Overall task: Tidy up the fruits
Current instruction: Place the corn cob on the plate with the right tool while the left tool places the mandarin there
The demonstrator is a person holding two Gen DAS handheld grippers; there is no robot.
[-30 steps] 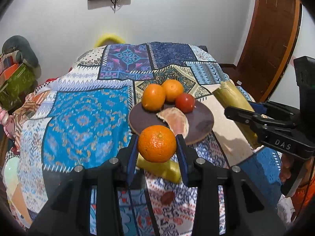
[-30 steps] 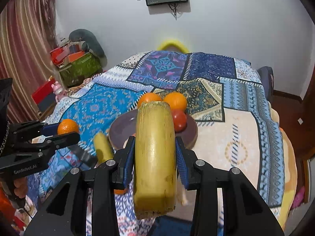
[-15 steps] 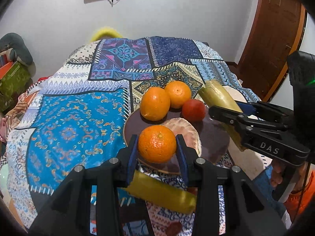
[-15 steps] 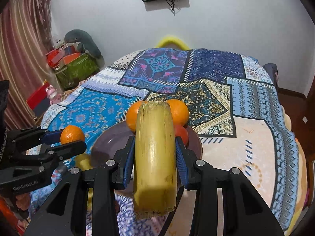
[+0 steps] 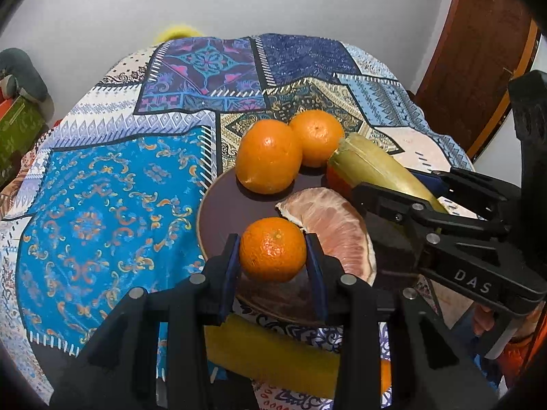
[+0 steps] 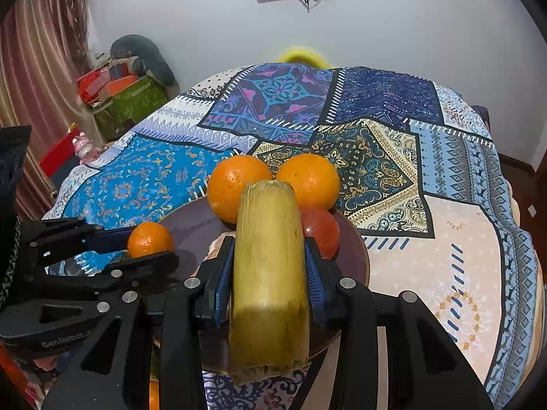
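My left gripper (image 5: 272,266) is shut on a small orange (image 5: 272,248) and holds it over the near part of the brown plate (image 5: 218,215). My right gripper (image 6: 270,270) is shut on a yellow-green cane piece (image 6: 270,273) over the plate's (image 6: 355,249) right side. On the plate lie two big oranges (image 5: 268,156) (image 5: 316,136), a red fruit (image 6: 321,230) and a pomelo slice (image 5: 335,225). The right gripper with the cane (image 5: 376,171) shows in the left wrist view; the left gripper with the small orange (image 6: 149,239) shows in the right wrist view.
The plate stands on a bed with a patchwork cover (image 5: 102,188). A yellow cane piece (image 5: 273,358) lies below the left gripper, near the plate's front edge. Boxes and a cushion (image 6: 130,82) stand at the left wall. A wooden door (image 5: 478,51) is at the right.
Both grippers have moved forward over the plate with their loads. The small orange is now above the plate's near part and the cane's tip is by the red fruit.
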